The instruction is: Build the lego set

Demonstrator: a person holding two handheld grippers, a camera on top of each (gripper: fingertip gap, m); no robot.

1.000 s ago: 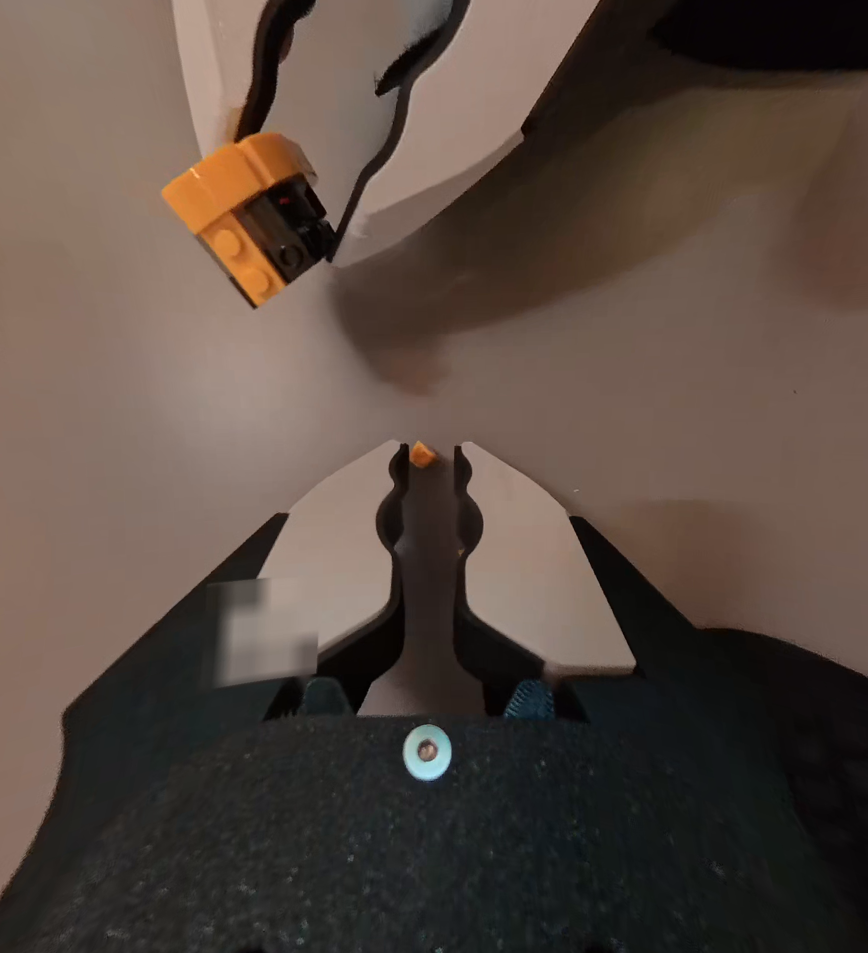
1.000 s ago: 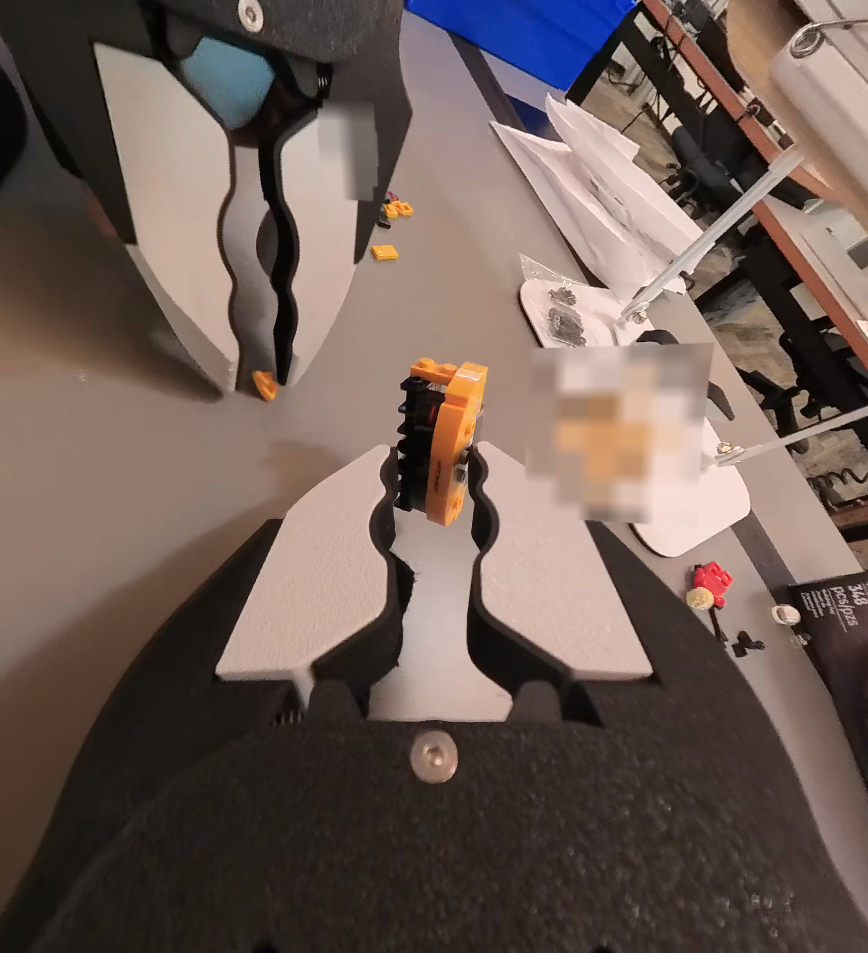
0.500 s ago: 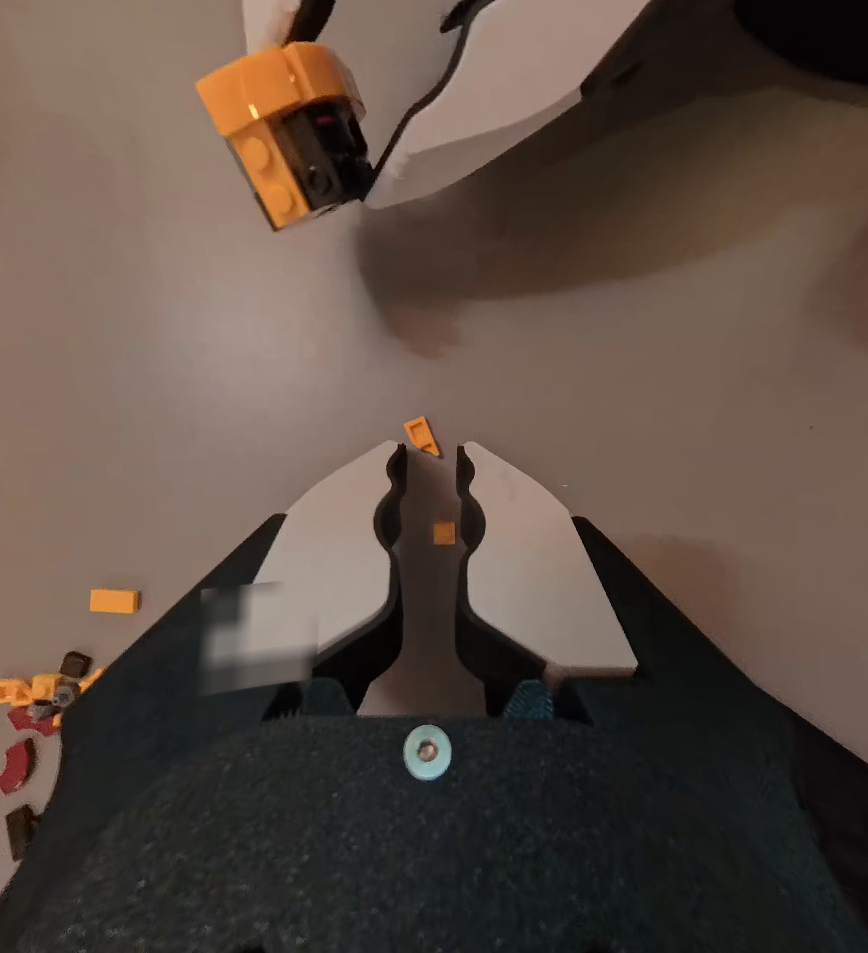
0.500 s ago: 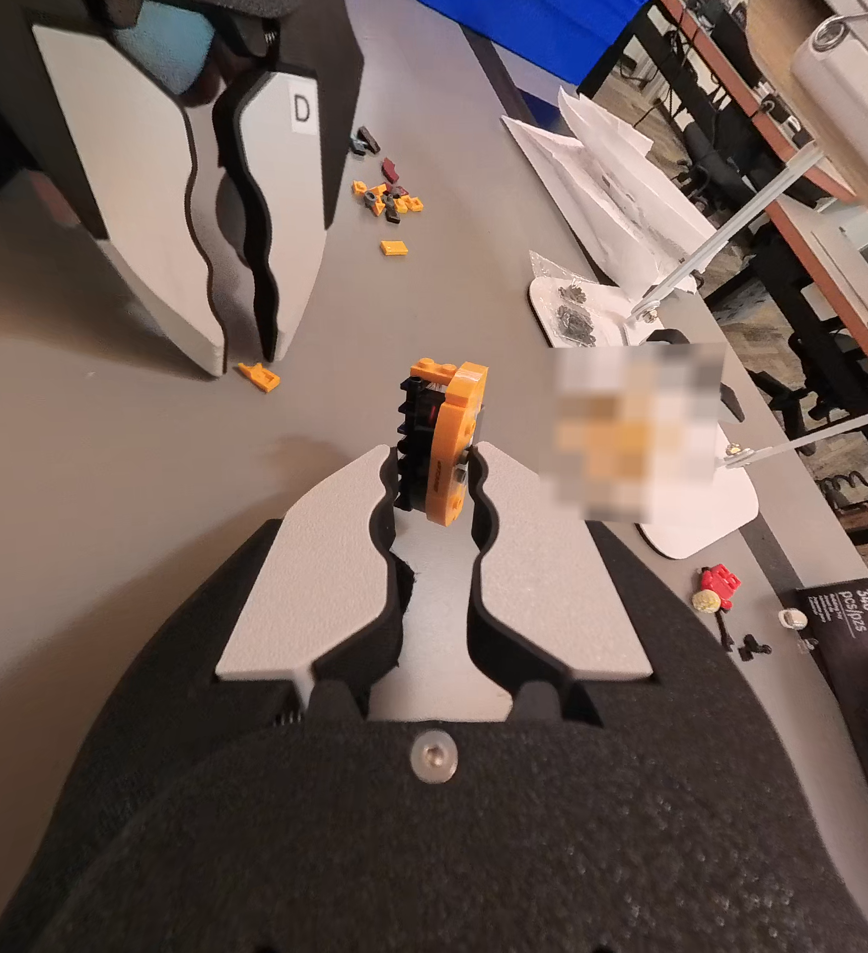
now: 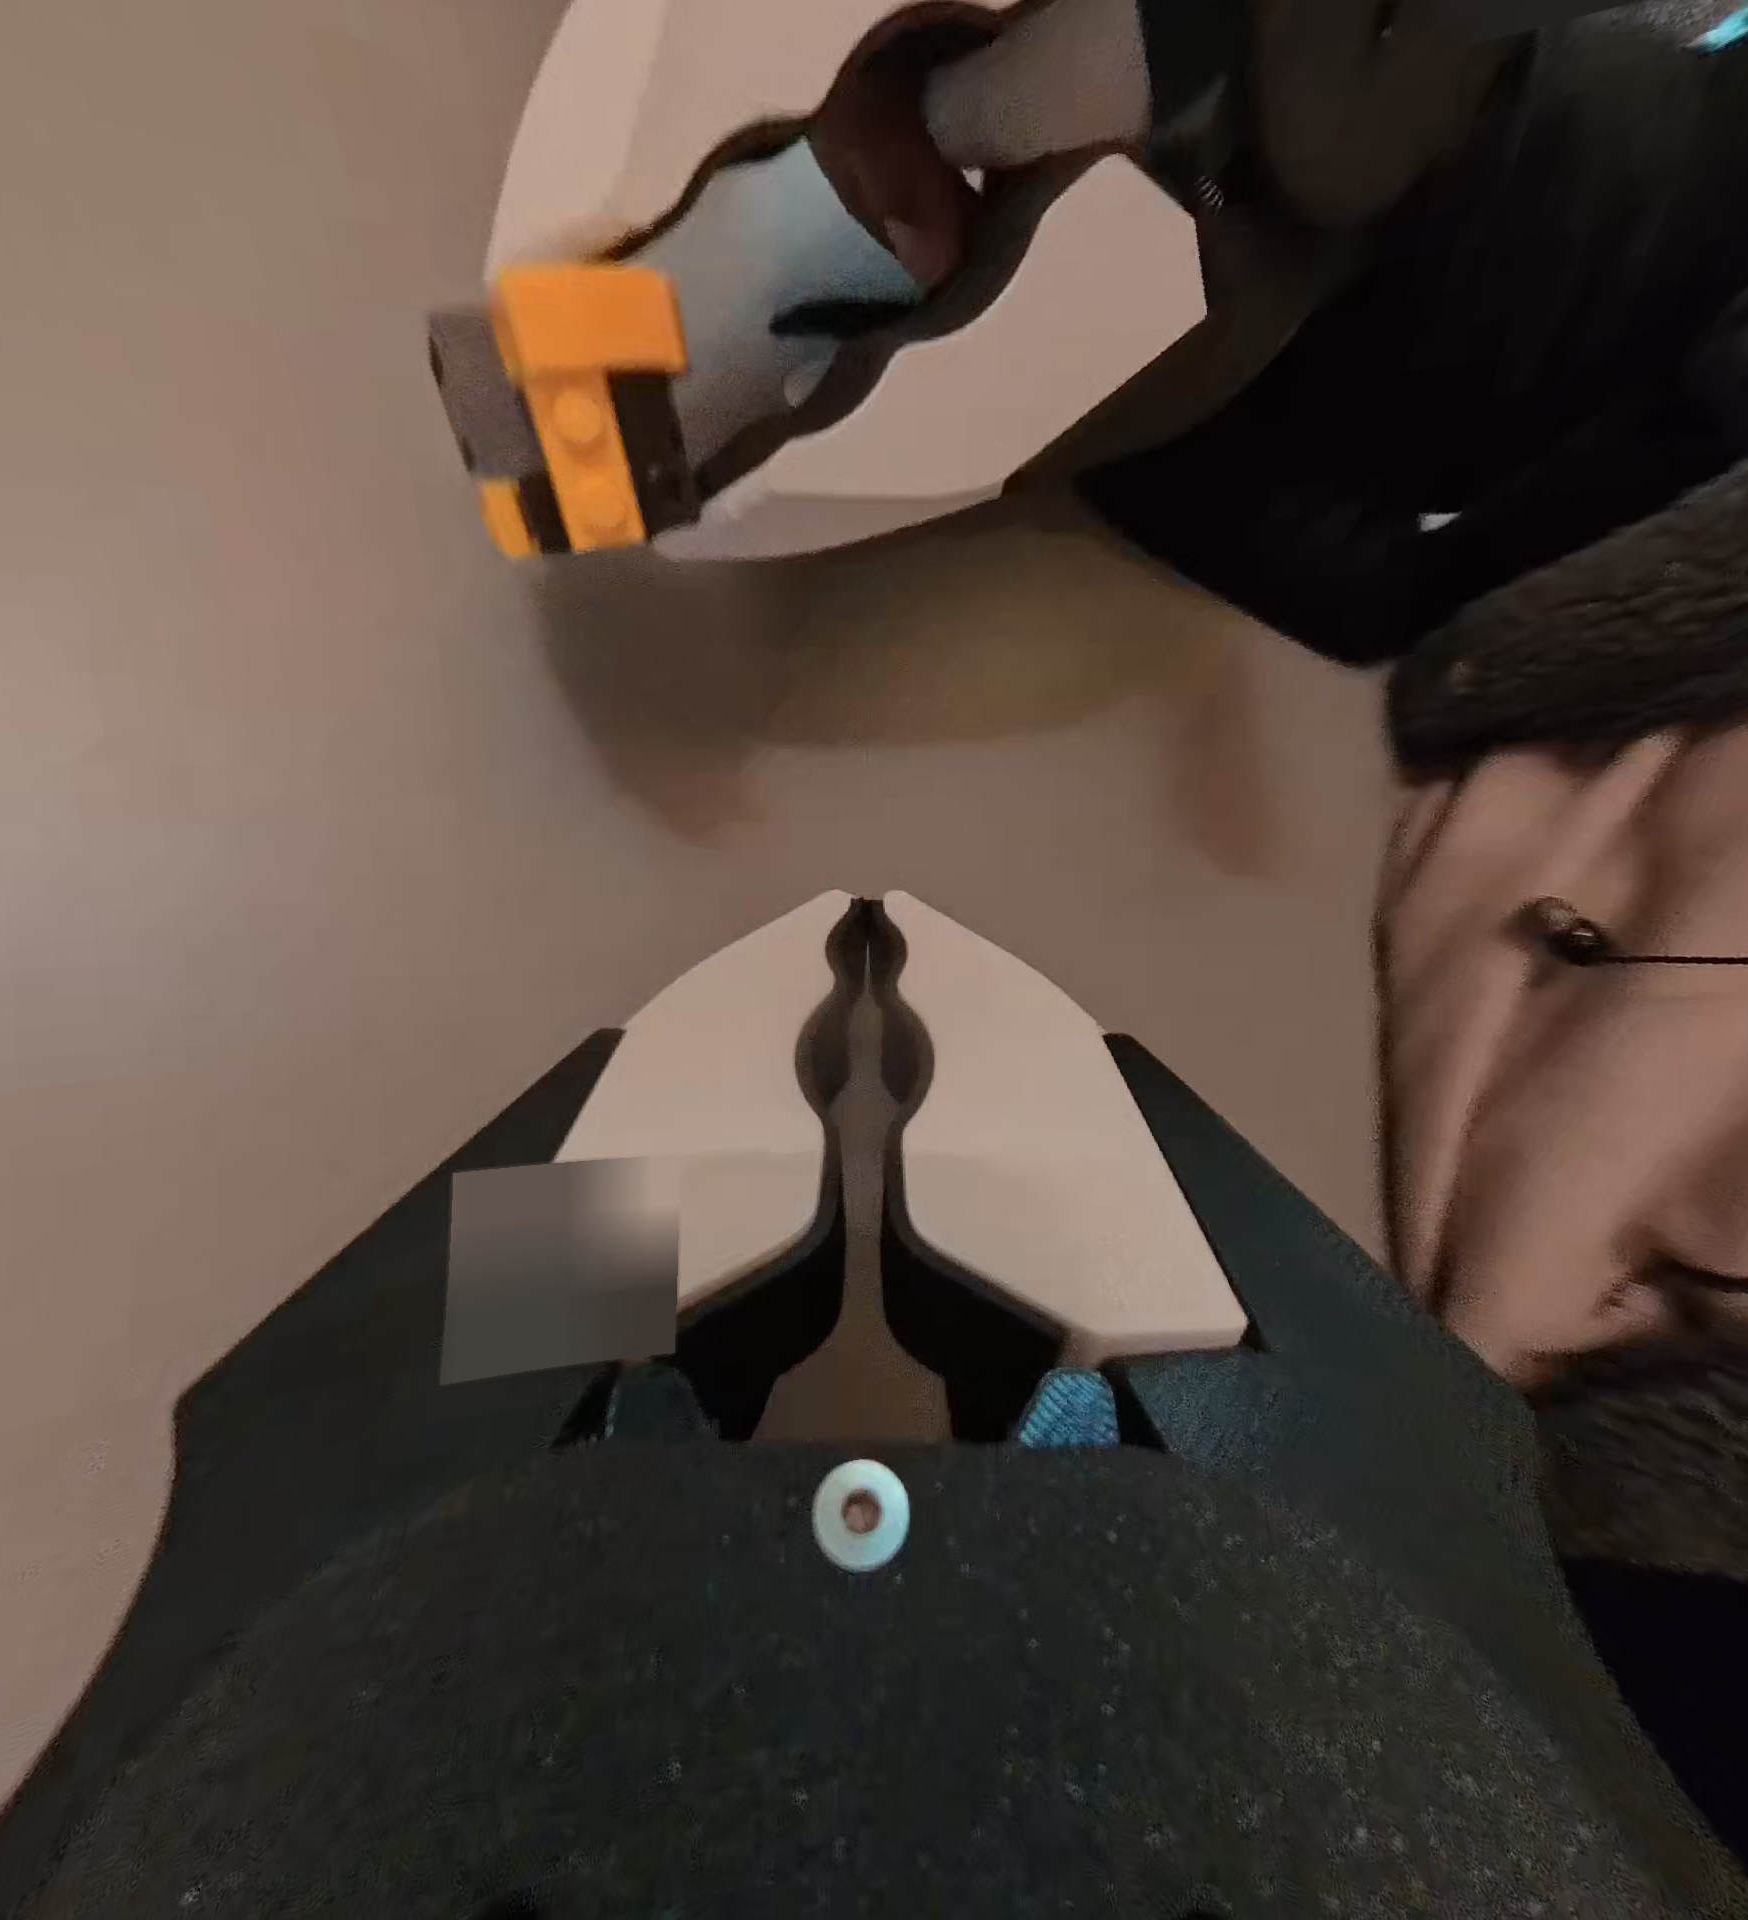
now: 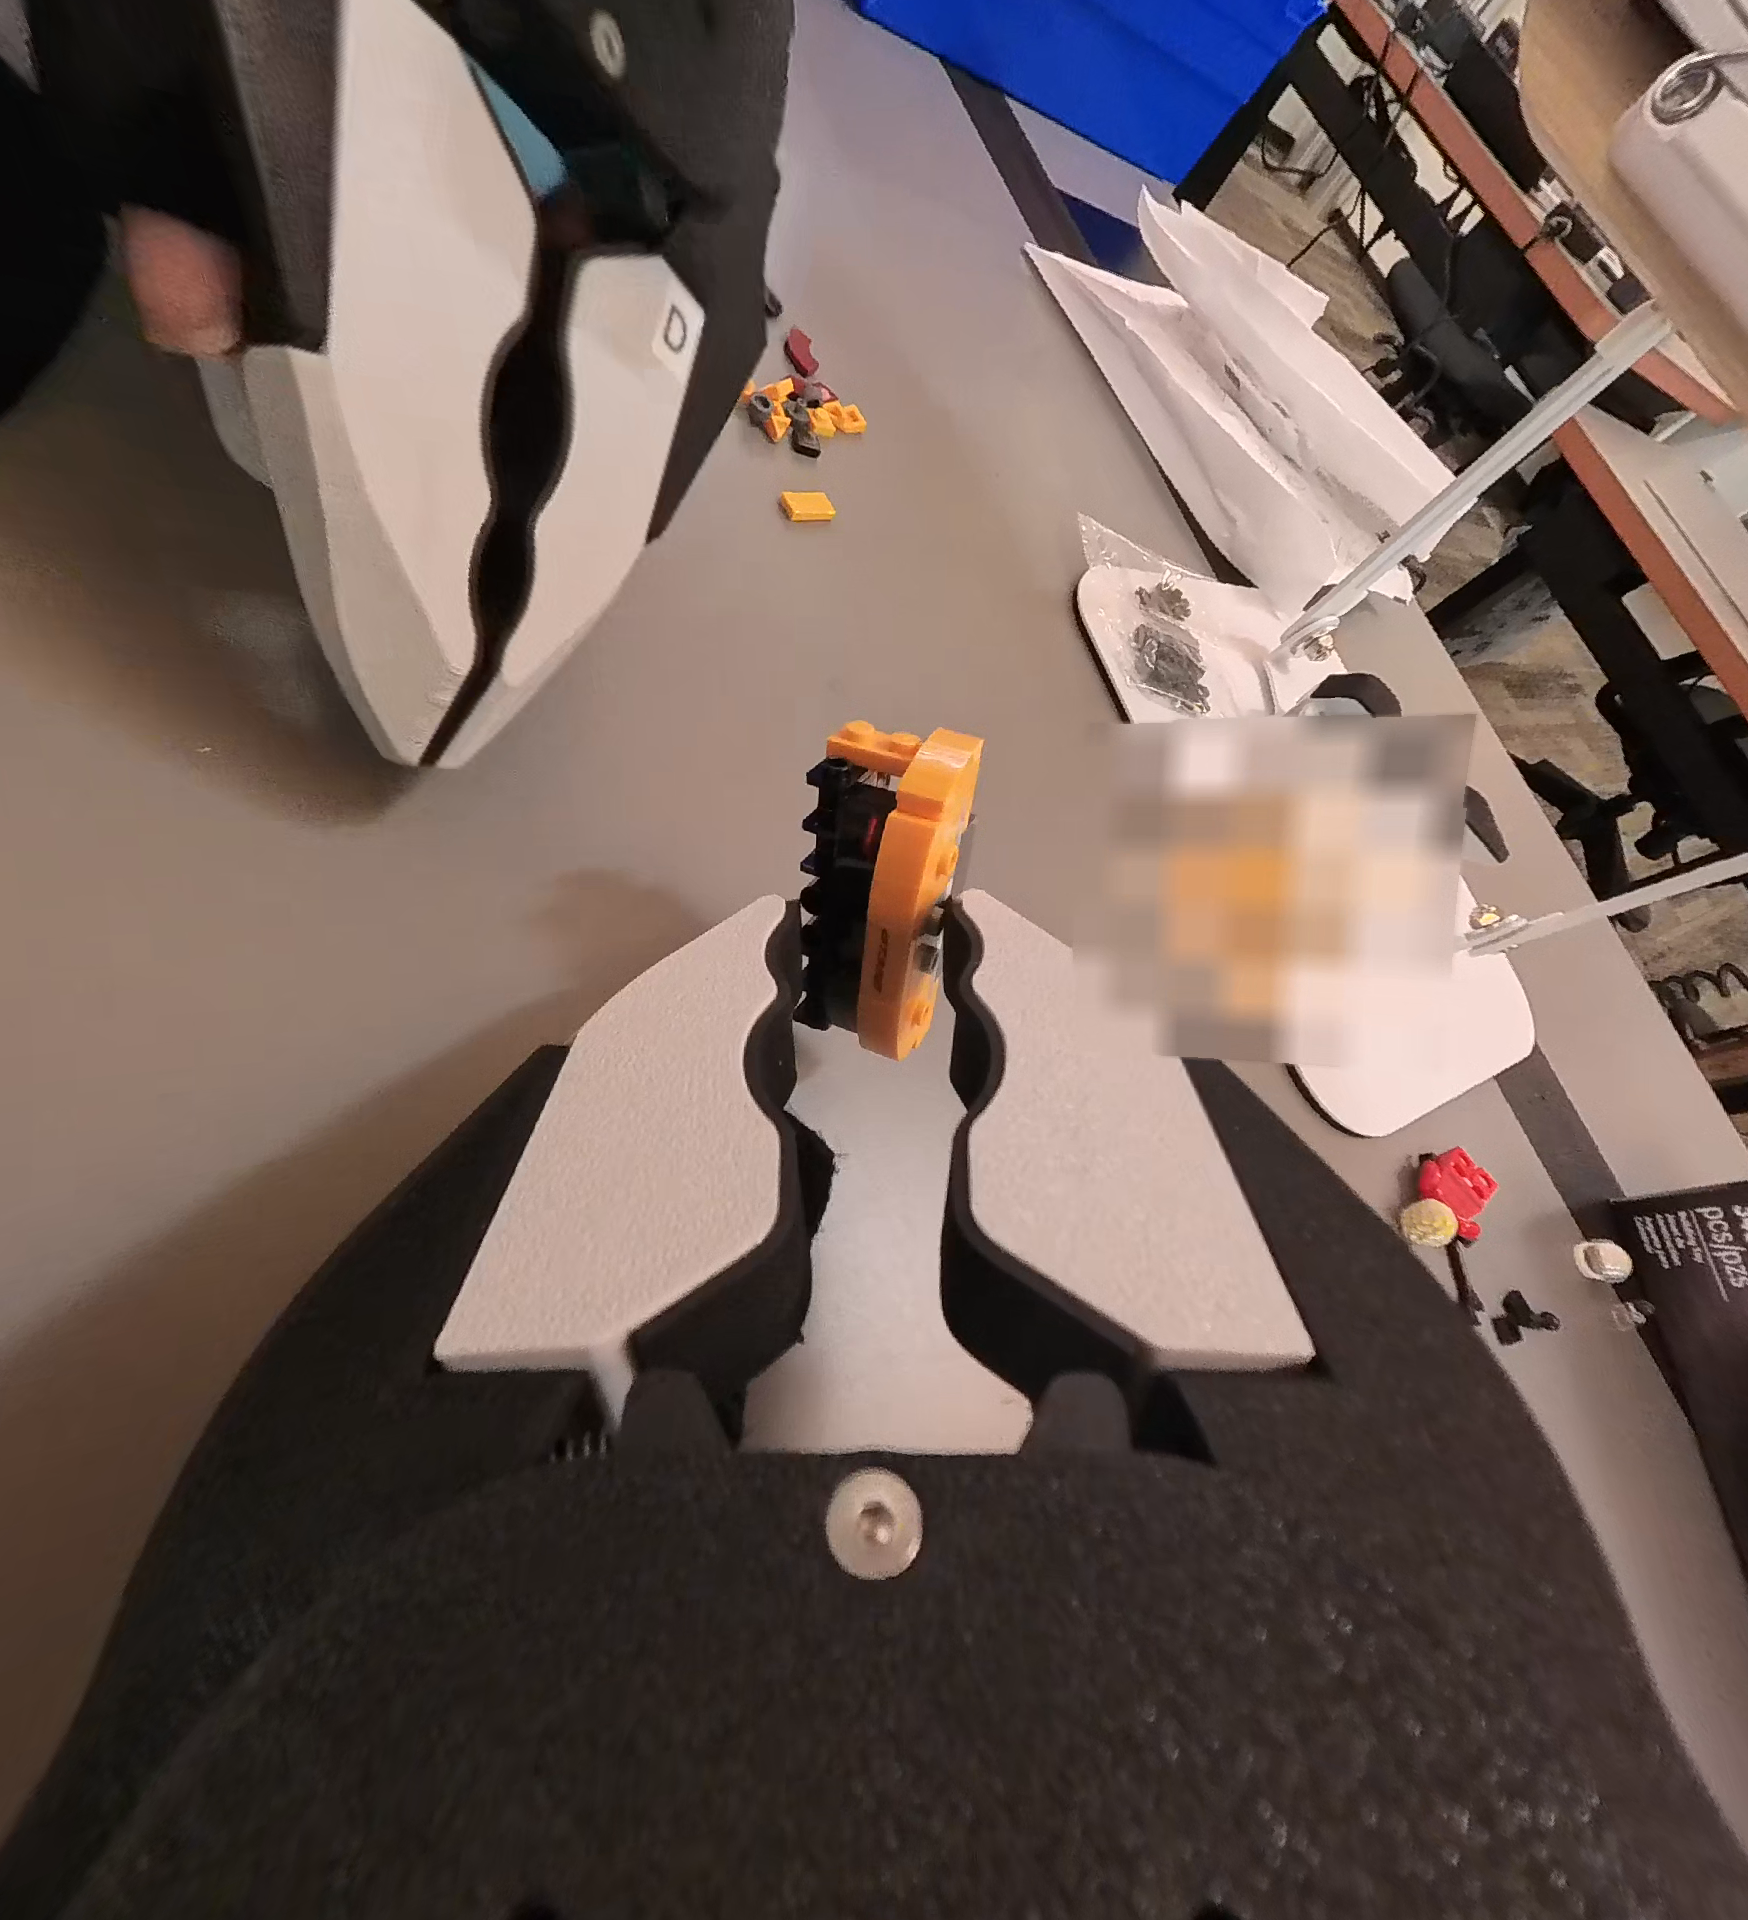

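My right gripper is shut on an orange and black lego assembly and holds it upright above the grey table. Both pads press on its lower part. The assembly also shows in the left wrist view, at the tips of the right gripper at the top. My left gripper is shut, with its tips together close to the table. No piece shows between them. In the right wrist view the left gripper stands at the upper left, tips down, to the left of the assembly.
A pile of small loose pieces and an orange plate lie at the back. White bags, a white stand base, a red piece and a dark booklet lie on the right. A person is close on the left wrist view's right. Spacing between my two grippers at the tips: around 8 cm. From either gripper's tips it is about 15 cm to the orange plate.
My left gripper has gone from open to shut. The small orange piece that lay at its tips no longer shows. My right gripper still holds the assembly the same way.
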